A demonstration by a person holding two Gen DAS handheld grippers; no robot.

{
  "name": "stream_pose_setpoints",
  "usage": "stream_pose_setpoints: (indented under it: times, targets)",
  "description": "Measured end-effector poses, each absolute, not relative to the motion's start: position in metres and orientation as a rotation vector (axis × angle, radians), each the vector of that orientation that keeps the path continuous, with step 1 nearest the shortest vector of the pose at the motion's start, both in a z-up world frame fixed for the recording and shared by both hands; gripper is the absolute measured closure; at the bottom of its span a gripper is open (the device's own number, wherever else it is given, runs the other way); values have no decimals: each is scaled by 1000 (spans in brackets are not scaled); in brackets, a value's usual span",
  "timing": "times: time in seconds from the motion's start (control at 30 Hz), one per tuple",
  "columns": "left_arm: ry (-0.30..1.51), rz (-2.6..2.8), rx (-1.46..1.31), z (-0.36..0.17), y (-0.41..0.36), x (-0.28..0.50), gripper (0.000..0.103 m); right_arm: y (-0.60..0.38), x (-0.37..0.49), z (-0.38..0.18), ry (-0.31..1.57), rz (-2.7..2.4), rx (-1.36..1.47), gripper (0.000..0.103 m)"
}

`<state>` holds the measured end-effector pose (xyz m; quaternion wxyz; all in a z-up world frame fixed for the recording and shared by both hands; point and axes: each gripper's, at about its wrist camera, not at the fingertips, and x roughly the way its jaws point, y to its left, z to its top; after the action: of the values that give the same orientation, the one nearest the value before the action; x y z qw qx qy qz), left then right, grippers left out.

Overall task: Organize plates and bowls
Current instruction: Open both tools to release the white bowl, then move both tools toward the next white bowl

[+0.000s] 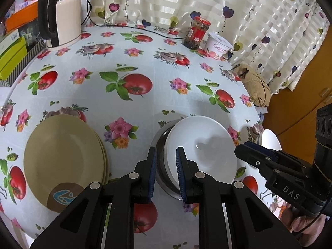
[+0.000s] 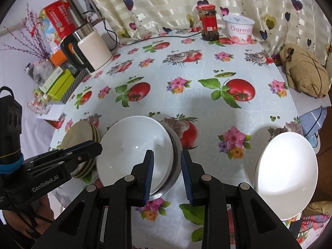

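A white bowl (image 1: 203,145) (image 2: 132,145) sits inside a steel bowl (image 1: 160,161) (image 2: 176,155) near the table's front. My left gripper (image 1: 166,153) (image 2: 99,146) straddles their left rim, one finger outside the steel wall and one over the white bowl. I cannot tell whether its pads press. My right gripper (image 2: 167,153) (image 1: 241,148) straddles the right rim with its jaws apart, and white shows between the inner pad and the rim. A stack of beige plates (image 1: 62,159) (image 2: 79,133) lies to the left. White dishes (image 2: 288,170) (image 1: 269,139) lie to the right.
At the back of the flowered tablecloth (image 1: 145,62) stand a kettle (image 1: 64,20), a red-lidded jar (image 1: 197,33) and a yogurt tub (image 1: 220,45). A brown cloth bundle (image 2: 305,72) lies at the right edge. Boxes (image 1: 12,56) crowd the left edge.
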<state>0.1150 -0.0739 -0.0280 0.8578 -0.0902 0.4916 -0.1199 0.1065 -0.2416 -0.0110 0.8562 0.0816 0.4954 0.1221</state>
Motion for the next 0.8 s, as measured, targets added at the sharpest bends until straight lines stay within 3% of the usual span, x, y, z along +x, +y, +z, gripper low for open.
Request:
stream_pose_setpoints:
  times: [0.8]
  targets:
    - [935,-369,-71,10,-138,117,83,-305,83,30,907,146,216,77]
